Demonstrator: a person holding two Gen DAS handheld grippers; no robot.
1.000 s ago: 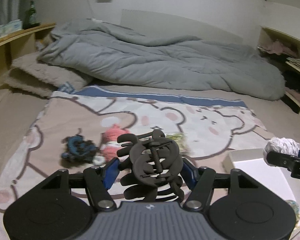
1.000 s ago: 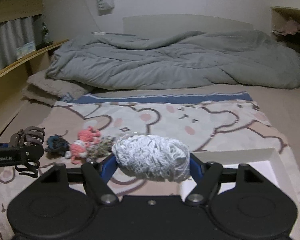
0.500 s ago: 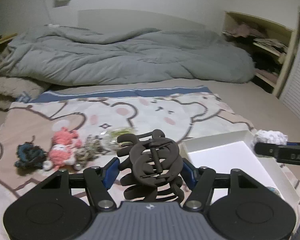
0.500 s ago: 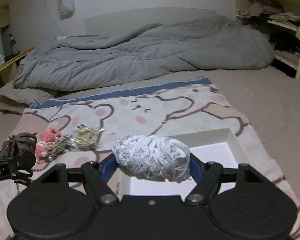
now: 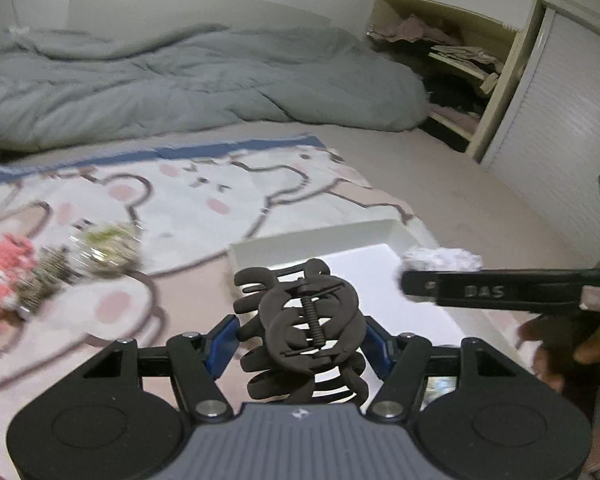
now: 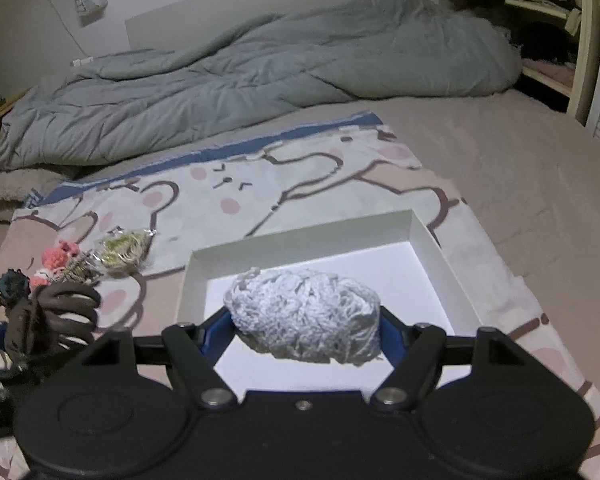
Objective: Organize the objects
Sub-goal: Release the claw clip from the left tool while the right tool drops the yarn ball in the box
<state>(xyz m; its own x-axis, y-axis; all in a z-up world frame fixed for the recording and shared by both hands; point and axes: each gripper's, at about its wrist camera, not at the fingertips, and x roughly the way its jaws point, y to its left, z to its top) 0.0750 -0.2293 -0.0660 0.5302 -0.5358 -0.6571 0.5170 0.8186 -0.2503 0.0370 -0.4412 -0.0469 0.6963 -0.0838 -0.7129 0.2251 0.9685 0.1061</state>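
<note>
Box [image 6: 428,240] set on blanket [image 6: 300,192]; small trinkets [image 6: 116,256] laid left of box; duvet [image 6: 260,80] heaped behind; shelves [image 5: 460,60] placed at far right.

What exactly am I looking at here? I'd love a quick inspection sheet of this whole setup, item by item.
Surface: a bed with a bear-print blanket spread over it.
Job's things: a white box lies open on the blanket, with nothing seen on the part of its floor that shows; a brown hair claw and a white yarn scrunchie are carried above it.
Clutter: small hair accessories, pink, green and dark blue, lie on the blanket left of the box.
Grippers: left gripper shut on the hair claw; right gripper shut on the scrunchie.
Cables: a thin cord hangs on the wall.
Surroundings: rumpled grey duvet, open shelves with clothes.
</note>
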